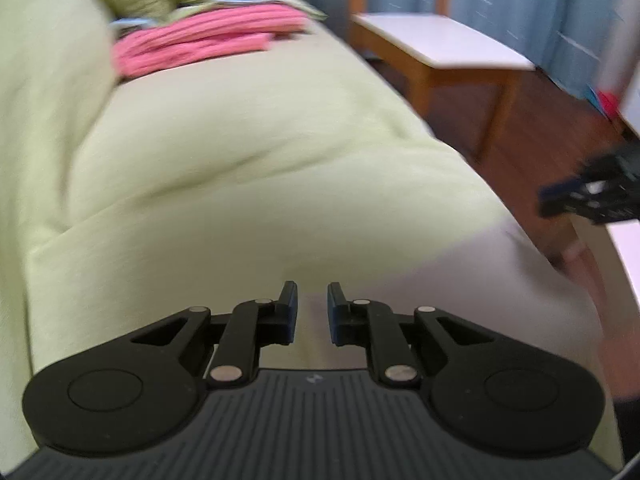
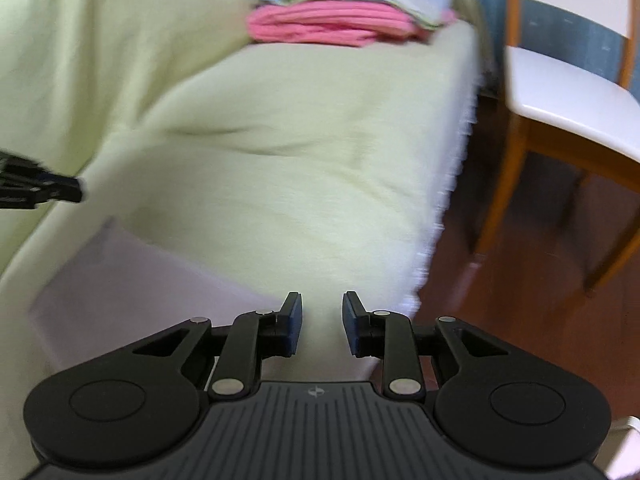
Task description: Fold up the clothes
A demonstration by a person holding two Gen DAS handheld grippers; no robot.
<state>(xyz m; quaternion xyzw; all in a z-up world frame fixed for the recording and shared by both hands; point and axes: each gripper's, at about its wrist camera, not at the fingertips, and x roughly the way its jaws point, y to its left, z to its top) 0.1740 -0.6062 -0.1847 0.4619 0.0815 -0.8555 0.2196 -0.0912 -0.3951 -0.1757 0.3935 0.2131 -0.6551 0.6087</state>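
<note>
Pale lilac cloth, the garment (image 2: pixel 132 280) lies flat on the green-covered sofa (image 2: pixel 300 160) just ahead of both my tools. It looks thin, limp and light, so I'd pinch it at an edge or corner. My left hand-held gripper (image 1: pixel 312 312) and right hand-held gripper (image 2: pixel 322 322) hover level, jaws slightly parted, holding nothing.

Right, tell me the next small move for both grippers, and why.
Probably lower both onto the pale lilac garment and pinch its near edge. The left gripper and right gripper both have jaws open and empty, hovering above the cloth lying flat on the green-covered sofa. Motion blur hides the exact edges.
</note>
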